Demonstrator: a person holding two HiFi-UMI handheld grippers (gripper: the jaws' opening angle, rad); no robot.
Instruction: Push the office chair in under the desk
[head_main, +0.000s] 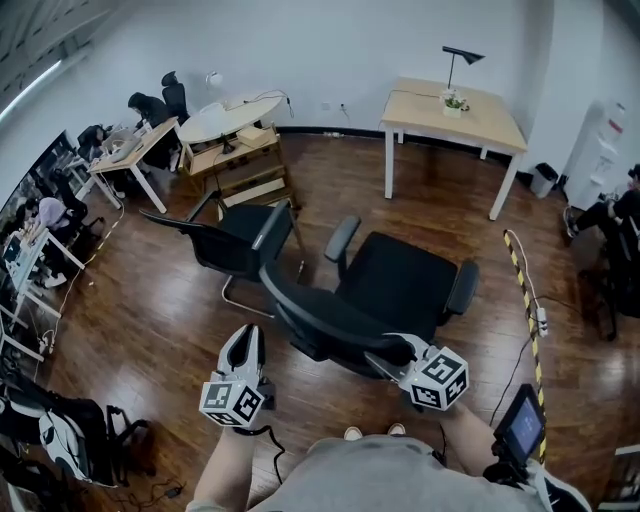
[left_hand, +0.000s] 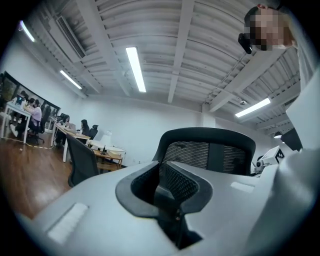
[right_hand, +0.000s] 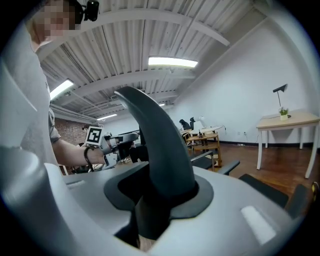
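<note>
A black office chair (head_main: 400, 280) stands mid-floor, its backrest (head_main: 320, 315) turned toward me. The light wooden desk (head_main: 455, 112) is at the far right wall, well apart from the chair. My right gripper (head_main: 392, 348) is at the right end of the backrest's top rim. In the right gripper view the rim (right_hand: 155, 145) fills the gap of that gripper (right_hand: 155, 200), and the jaws are shut on it. My left gripper (head_main: 247, 335) hovers just left of the backrest, apart from it. Its jaws (left_hand: 167, 192) are shut and empty, with the mesh back (left_hand: 210, 150) ahead.
A second black chair (head_main: 235, 240) stands left of the office chair, and behind it are a wooden shelf (head_main: 245, 170) and a round white table (head_main: 230, 118). A yellow-black cable strip (head_main: 520, 275) runs along the floor on the right. People sit at desks far left. A backpack (head_main: 60, 430) lies low left.
</note>
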